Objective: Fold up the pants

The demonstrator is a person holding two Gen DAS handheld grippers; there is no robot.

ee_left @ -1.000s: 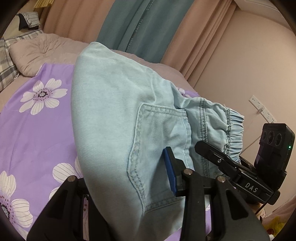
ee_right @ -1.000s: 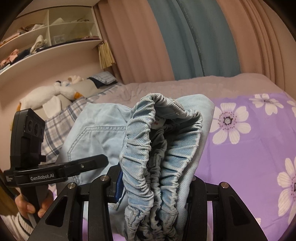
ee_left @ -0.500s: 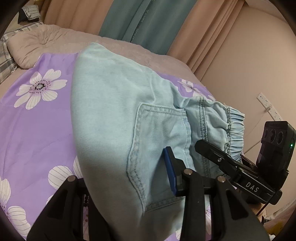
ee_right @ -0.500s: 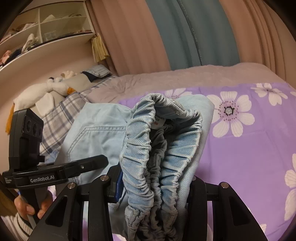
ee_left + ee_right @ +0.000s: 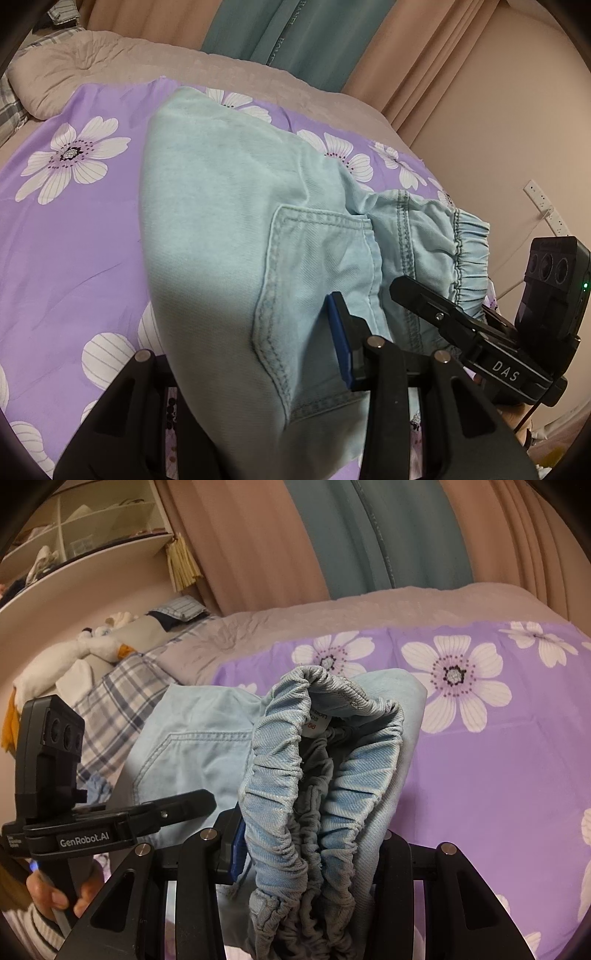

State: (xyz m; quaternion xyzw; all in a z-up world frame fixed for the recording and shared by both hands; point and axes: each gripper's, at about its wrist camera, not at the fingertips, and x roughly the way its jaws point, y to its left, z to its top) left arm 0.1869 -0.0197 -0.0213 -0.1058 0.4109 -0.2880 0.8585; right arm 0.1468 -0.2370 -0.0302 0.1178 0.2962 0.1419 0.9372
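Over the purple floral sheet (image 5: 74,266) — pale denim pants (image 5: 221,236), both tongs clamped.

Black left claw (image 5: 258,369) and right claw (image 5: 310,845), blue pads, silver screws, "DAS" and "GenRobot.AI" labels.

I see a bed (image 5: 258,79) with a purple flowered sheet (image 5: 74,236) and a plaid pillow (image 5: 118,698). Behind it hang pink and teal curtains (image 5: 369,535). On the pink wall (image 5: 498,129) is a power strip (image 5: 546,208). Shelves (image 5: 85,542) stand at the left.
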